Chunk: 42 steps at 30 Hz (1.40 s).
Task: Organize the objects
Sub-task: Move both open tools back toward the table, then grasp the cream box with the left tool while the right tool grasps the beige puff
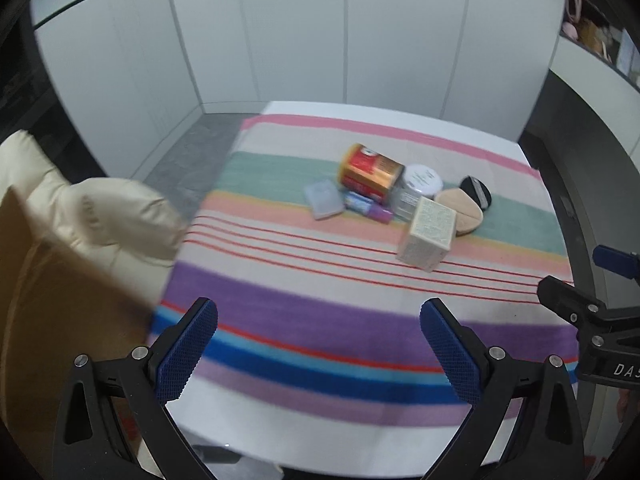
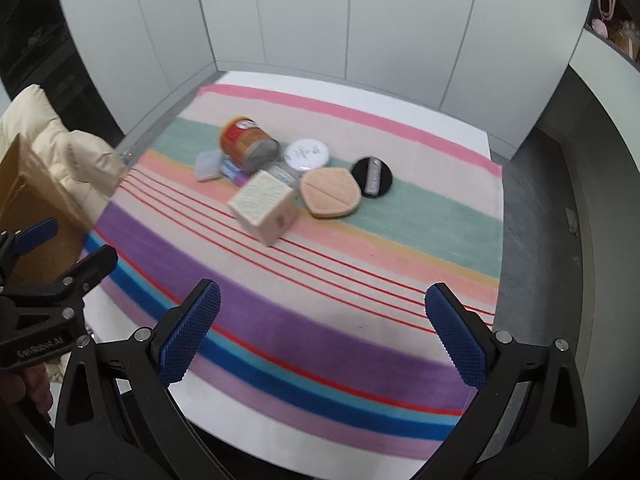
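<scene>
A cluster of objects lies mid-table on a striped cloth: an orange can on its side, a white-lidded jar, a beige box, a tan puff, a black puff, a clear small case and a blue-purple tube. My left gripper is open and empty above the near cloth. My right gripper is open and empty too.
A cream padded jacket and a brown cardboard piece sit at the table's left edge. White wall panels stand behind the table. Each gripper shows at the edge of the other's view.
</scene>
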Available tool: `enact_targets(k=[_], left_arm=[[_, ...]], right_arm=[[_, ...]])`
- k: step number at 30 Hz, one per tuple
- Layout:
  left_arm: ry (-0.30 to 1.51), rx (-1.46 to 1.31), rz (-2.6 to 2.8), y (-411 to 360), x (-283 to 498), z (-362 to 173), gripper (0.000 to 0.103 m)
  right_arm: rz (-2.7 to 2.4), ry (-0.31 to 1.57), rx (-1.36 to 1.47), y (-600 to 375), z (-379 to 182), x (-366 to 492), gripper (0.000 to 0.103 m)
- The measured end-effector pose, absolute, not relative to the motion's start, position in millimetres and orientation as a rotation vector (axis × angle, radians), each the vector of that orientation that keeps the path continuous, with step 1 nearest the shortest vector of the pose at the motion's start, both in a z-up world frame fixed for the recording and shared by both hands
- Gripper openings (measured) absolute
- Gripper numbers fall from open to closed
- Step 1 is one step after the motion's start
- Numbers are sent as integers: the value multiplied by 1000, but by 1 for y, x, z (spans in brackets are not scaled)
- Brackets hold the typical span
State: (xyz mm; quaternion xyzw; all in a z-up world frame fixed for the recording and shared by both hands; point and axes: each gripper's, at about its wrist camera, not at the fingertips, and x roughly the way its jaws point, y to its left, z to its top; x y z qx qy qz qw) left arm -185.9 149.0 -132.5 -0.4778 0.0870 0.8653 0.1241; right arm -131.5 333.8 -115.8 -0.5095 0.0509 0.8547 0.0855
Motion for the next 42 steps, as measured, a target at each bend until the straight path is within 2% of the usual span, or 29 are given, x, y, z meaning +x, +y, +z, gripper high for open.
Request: enact_targets(k=[4,7,10,18,21,22,23,32,35,39,42], left_arm=[[260,-1423,2459,178,-203,-156,101],[278,-1430,2399,199,-213,-174,94],[309,-1433,2357,218,-219,-192,94],[306,-1349,2301,244,-239,-220,78],[276,-1305,2295,244,-244,-221,62],[275,-1298,2287,244,-245,-221,51],[279,-1298,2287,244,-246,-221,45],[304,-1366,2336,223,-251,-217,43],[301,-1389,2338,219,-250,-218,43],[281,-1411,2343,215,-250,-217,43],[293,-1428,2335,215,-247,-217,43]], right_arm=[[2505,160,-1543,356,-136,-146,103],[2486,153,-1571,370,-150,-157,103],[2472,140,-1589,384,-164,-166,103],[2447,204,-1634,413,-202,-187,98],[2470,223,-1667,414,-210,-197,98],[2483,227,-1674,413,-211,-202,98],[2495,228,-1678,411,-213,-205,98],[2560,253,-1718,387,-230,-243,89],[2567,181,-1688,375,-231,-252,85],[2571,119,-1660,369,-229,-260,64],[2575,173,-1673,372,-227,-258,59]])
